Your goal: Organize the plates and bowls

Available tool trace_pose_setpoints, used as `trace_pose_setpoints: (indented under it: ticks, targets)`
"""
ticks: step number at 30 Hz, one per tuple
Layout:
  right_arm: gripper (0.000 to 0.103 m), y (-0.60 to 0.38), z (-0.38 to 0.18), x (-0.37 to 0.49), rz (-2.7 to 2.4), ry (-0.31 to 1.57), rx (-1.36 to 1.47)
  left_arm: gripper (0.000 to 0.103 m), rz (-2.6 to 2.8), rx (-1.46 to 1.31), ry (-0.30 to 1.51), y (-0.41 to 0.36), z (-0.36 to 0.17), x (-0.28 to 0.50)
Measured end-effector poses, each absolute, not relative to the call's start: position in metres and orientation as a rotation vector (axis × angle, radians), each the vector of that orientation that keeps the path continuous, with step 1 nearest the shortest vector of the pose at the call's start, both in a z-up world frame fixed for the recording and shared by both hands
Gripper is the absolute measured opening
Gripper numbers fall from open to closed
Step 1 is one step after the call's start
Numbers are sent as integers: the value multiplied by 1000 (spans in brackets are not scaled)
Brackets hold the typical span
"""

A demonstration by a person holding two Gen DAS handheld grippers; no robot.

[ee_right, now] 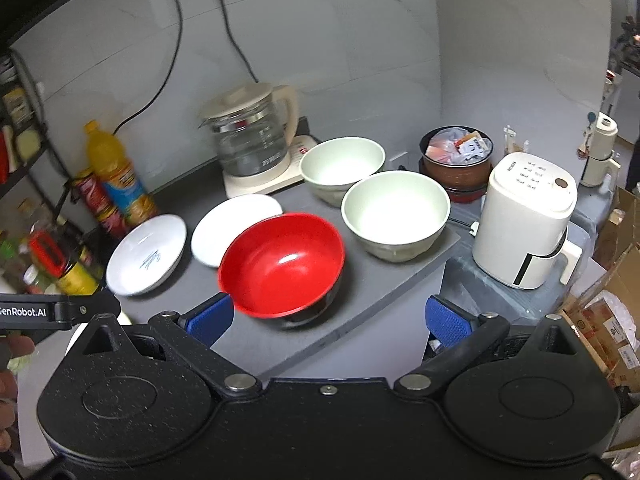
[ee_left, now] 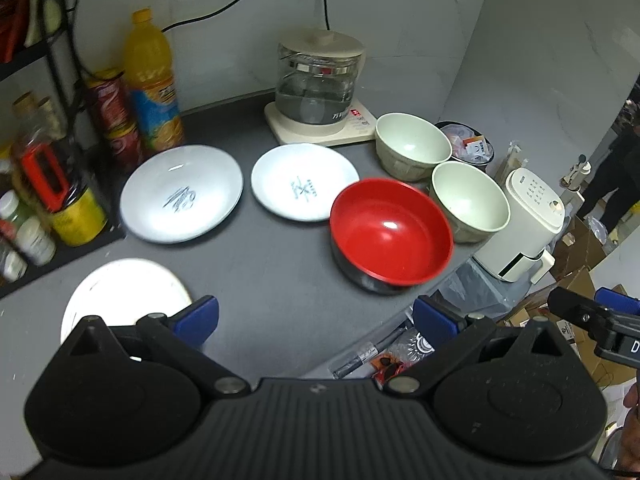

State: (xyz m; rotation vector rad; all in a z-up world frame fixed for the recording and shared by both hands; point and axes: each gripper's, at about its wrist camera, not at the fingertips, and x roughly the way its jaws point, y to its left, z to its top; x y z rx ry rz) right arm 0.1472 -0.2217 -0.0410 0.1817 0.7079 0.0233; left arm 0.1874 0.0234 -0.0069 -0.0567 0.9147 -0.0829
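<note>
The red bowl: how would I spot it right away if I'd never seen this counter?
Find the glass kettle at the back of the grey counter. In front of it, near the counter's front edge, sits the red bowl. The two bowls beside it are pale green, and it alone is red inside and black outside.

A strip of bare grey counter (ee_left: 256, 280) was left open at six o'clock, before the red bowl (ee_left: 390, 230). Passage toward twelve o'clock was blocked by the glass kettle (ee_left: 318, 80). At three o'clock the two pale green bowls (ee_left: 468, 196) were crowded against the counter edge. At nine o'clock the bottles (ee_left: 152, 80) were ranged behind two white plates (ee_left: 182, 192).
</note>
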Motion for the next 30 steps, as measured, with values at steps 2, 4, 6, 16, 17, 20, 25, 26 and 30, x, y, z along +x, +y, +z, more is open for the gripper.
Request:
trace_pose_setpoints:
  ticks: [2,4,6,16,17,20,25,26,30]
  targets:
    - [103,-222,-42,153,-6,703,193,102,-99,-52,931,24,-12,200]
    - [103,-224,-43,159,-34,704,208,102,-116,-39,943,24,-16,213]
    - [103,-225,-44,163,-58,703,218,102,-137,-34,950,23,-20,225]
    - [103,-240,-48,183,-153,700,257,102,-263,-46,963,11,-24,268]
    - [103,-242,-49,186,-156,702,263,102,-275,-47,964,8,-24,271]
    - [103,-250,-53,195,-160,707,289,101,-301,-47,979,0,-28,282]
    - [103,-268,-64,217,-161,729,308,100,-319,-50,1002,-16,-35,301]
    - [103,-271,-66,222,-158,733,313,100,-319,-52,1005,-20,-36,305]
    - [103,-288,-77,249,-133,745,312,100,-317,-60,1004,-36,-41,325]
